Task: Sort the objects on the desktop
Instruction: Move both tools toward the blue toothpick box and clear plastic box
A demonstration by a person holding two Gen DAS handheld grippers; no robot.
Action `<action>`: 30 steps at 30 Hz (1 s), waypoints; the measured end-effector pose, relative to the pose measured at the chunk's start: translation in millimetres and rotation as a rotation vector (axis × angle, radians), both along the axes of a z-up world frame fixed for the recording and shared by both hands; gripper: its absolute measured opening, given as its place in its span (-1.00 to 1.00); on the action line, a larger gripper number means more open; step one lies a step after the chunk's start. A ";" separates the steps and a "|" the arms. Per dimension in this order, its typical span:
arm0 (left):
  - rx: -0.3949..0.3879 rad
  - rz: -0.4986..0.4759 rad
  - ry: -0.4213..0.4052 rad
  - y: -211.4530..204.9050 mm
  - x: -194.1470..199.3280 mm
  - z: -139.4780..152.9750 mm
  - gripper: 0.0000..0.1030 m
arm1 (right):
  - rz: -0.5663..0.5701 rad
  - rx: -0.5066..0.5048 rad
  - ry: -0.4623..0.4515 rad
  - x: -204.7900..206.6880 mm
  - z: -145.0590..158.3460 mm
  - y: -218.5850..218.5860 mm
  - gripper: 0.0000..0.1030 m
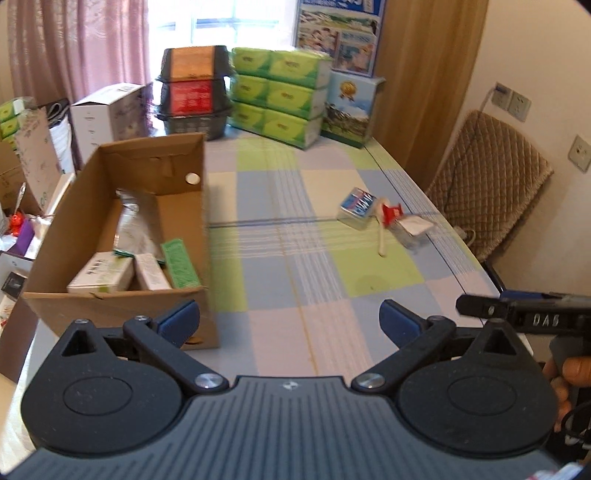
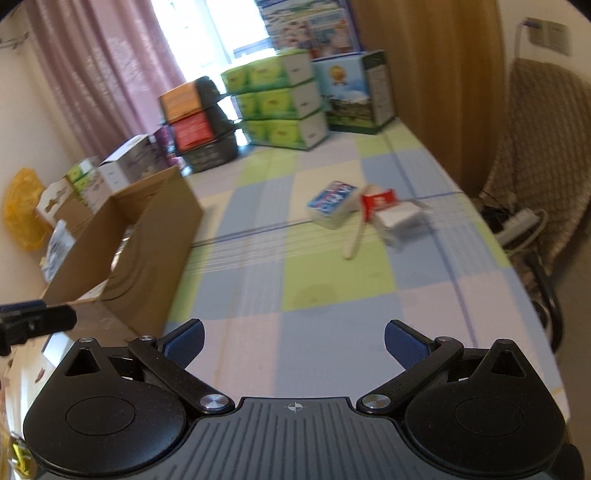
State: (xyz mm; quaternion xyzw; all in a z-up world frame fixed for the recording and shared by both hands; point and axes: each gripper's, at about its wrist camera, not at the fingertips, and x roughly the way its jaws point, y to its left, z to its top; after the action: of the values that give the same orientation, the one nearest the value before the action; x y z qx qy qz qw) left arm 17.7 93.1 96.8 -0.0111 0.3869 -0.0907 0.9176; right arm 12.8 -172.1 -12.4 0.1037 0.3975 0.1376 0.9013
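left wrist view: several packets are already seen in the cardboard box point(image 1: 122, 236) left of the wide-open, empty left gripper point(image 1: 289, 320), while a blue box point(image 1: 356, 206), spoon point(image 1: 382, 229) and wrappers point(image 1: 408, 225) remain unsorted on the tablecloth point(image 1: 295, 258) ahead-right of both it and the equally open, empty right gripper point(image 2: 294, 341).

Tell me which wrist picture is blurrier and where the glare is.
Right wrist view: blurrier, with the blue-labelled box and cardboard box smeared as if by motion. Left wrist view: sharper, with items in the cardboard box legible as shapes. Both: the window is blown out white, and fisheye bends the table edge.
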 end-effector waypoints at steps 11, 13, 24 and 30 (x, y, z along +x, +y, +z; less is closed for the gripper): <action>-0.017 -0.054 0.027 -35.6 11.7 -15.0 0.97 | -0.079 -0.032 -0.035 0.1 3.7 -45.2 0.96; -0.022 -0.060 0.028 -40.6 16.1 -16.5 0.97 | -0.087 -0.038 -0.034 -0.1 2.4 -51.1 0.96; -0.024 -0.089 0.046 -59.3 36.9 -26.7 0.97 | -0.113 -0.040 -0.010 9.4 -9.2 -66.6 0.96; -0.028 -0.099 0.062 -66.0 49.1 -35.6 0.97 | -0.124 -0.053 -0.006 17.2 -13.9 -72.4 0.96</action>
State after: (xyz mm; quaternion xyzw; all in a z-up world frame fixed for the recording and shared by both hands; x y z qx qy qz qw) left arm 66.8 27.1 61.2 -0.0074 0.4140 -0.1411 0.8993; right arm 30.0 -244.5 -26.3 0.1037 0.3910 0.0714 0.9117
